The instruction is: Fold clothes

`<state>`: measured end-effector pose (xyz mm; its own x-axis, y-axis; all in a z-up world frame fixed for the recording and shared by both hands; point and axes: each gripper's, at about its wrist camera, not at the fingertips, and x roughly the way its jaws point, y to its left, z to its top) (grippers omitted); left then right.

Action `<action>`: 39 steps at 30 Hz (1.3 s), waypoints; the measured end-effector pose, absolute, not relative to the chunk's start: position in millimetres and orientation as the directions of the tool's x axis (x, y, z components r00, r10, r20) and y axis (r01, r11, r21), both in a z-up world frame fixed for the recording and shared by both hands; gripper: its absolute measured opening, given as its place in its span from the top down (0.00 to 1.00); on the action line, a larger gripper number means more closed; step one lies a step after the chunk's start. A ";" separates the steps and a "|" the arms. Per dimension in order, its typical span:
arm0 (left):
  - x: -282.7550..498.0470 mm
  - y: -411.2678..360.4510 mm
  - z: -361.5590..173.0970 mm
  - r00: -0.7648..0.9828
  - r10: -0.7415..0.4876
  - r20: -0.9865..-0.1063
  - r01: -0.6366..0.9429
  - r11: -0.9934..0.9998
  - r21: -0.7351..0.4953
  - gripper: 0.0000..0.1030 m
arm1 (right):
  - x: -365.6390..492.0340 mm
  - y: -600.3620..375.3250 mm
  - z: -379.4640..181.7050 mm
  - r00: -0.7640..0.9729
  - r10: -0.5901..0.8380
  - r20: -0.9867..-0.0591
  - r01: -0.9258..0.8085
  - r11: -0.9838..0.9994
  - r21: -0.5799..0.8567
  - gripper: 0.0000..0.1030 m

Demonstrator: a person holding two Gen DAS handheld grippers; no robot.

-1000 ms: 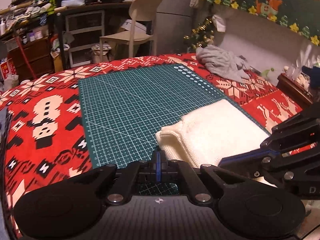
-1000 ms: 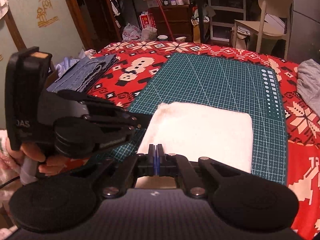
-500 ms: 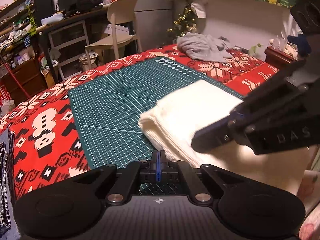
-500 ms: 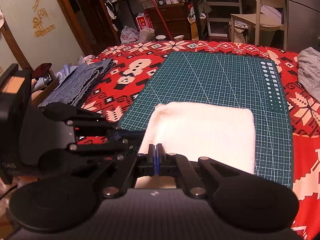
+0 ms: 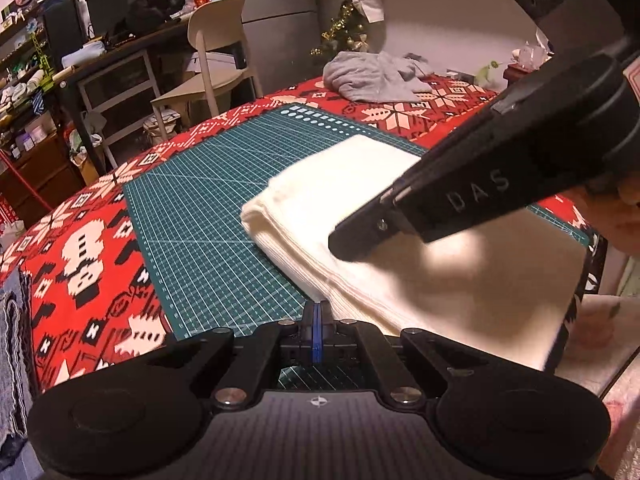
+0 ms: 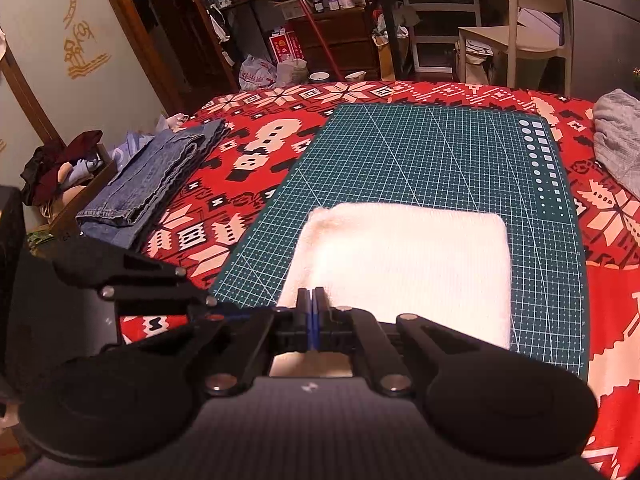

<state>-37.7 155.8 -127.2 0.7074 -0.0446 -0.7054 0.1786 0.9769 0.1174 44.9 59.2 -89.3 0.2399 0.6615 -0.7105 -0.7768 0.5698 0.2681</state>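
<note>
My left gripper [image 5: 317, 312] has swung in toward the white folded garment [image 6: 404, 264] on the green mat [image 6: 420, 160]; both it and my right gripper [image 6: 313, 300] are fully closed, holding nothing. Fold looks finished, stacking likely next

One folded cream-white knitted garment [image 6: 404, 264] lies on one dark green gridded cutting mat [image 6: 432, 160]. Elsewhere on the red patterned bedspread [image 6: 256, 152] are one folded pair of blue denim jeans [image 6: 152, 180] and one crumpled grey garment [image 5: 372, 76]. Two black grippers are about, a left gripper [image 5: 317, 312] and a right gripper [image 6: 311, 312], and one beige plastic chair [image 6: 528, 20].
</note>
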 end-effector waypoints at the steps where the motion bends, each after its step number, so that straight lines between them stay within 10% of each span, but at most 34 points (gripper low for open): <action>1: -38.4 155.7 -127.5 0.706 -0.045 -0.707 0.177 0.978 0.114 1.00 | 42.2 58.7 -88.0 0.241 0.659 -0.712 -0.780 0.569 0.263 0.99; 39: -73.4 136.1 -125.0 0.676 -0.067 -0.734 0.209 0.972 0.104 1.00 | 20.7 38.2 -95.5 0.199 0.660 -0.724 -0.740 0.586 0.331 0.99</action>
<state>-73.4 136.1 -125.0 0.6757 -0.0669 -0.7341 0.2089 0.9724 0.1037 20.7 38.2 -95.5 0.1990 0.6605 -0.7240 -0.7397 0.5858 0.3312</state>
